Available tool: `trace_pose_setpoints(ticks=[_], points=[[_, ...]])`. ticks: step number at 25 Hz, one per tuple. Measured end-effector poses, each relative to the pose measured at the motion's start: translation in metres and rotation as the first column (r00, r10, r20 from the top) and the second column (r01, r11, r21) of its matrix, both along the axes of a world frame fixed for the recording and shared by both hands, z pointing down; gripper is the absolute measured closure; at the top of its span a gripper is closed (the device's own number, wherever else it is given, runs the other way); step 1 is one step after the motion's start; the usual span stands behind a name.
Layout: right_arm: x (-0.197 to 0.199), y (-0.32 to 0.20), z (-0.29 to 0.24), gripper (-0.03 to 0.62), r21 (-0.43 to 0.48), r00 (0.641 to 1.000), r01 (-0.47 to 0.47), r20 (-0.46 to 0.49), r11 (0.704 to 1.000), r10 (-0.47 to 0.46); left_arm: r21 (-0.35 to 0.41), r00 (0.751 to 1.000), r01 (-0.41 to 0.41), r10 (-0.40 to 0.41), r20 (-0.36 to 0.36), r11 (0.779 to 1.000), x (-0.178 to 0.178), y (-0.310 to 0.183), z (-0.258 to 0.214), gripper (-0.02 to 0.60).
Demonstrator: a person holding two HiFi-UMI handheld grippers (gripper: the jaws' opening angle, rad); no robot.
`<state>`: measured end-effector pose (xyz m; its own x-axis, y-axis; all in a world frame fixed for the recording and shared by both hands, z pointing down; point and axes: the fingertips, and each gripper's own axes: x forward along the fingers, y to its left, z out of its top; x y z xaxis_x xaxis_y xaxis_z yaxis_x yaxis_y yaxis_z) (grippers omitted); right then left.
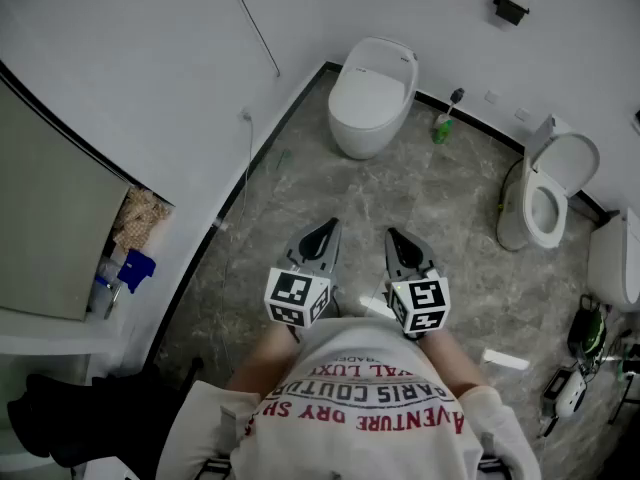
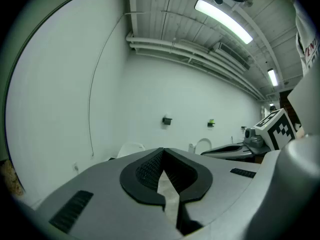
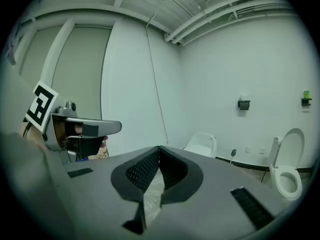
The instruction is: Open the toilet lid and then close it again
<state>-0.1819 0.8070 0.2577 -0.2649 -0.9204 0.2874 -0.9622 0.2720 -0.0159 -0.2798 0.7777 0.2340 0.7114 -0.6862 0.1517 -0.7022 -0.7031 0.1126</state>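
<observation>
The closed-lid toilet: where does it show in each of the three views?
Head view: the closed-lid toilet is at top centre, in the corner of the walls.
Left gripper view: small, left of centre, low against the far wall.
Right gripper view: just right of centre, at the foot of the wall.
Shared landmark: the black wall fixture, up and right of it in every view.

The floor (image 1: 430, 208) is grey with marbled veins; the closed toilet (image 1: 372, 93) and the open toilet (image 1: 548, 190) are white. The left tongs (image 1: 330, 228) and right tongs (image 1: 394, 236) are grey with black pads (image 2: 147, 170) and black-and-white square markers. The bottle (image 1: 442, 128) is green.
</observation>
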Motion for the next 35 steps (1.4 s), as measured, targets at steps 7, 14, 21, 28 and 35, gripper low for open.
trace_pose_setpoints(ticks=[7,14,21,28,35], points=[[0.010,0.002,0.004,0.579,-0.024,1.000,-0.008,0.017,1.000,0.008,-0.004,1.000,0.000,0.000,0.003,1.000,0.009,0.002,0.001,0.574],[0.011,0.003,0.003,0.579,-0.025,0.999,-0.033,0.038,0.999,0.034,-0.006,1.000,0.013,-0.013,-0.012,1.000,0.004,0.001,0.000,0.574],[0.001,0.003,0.020,0.579,-0.070,0.999,-0.016,0.031,0.997,0.018,-0.051,0.999,0.035,-0.036,-0.013,0.998,-0.010,-0.003,0.016,0.574],[0.013,-0.017,0.033,0.579,-0.106,0.999,0.005,0.037,0.994,-0.001,-0.097,0.997,0.077,-0.078,-0.004,0.992,-0.006,-0.021,0.031,0.574],[0.034,-0.082,0.040,0.578,-0.107,0.996,0.050,0.076,0.993,-0.042,-0.100,0.988,0.153,-0.153,0.001,0.983,0.005,-0.072,0.034,0.574]])
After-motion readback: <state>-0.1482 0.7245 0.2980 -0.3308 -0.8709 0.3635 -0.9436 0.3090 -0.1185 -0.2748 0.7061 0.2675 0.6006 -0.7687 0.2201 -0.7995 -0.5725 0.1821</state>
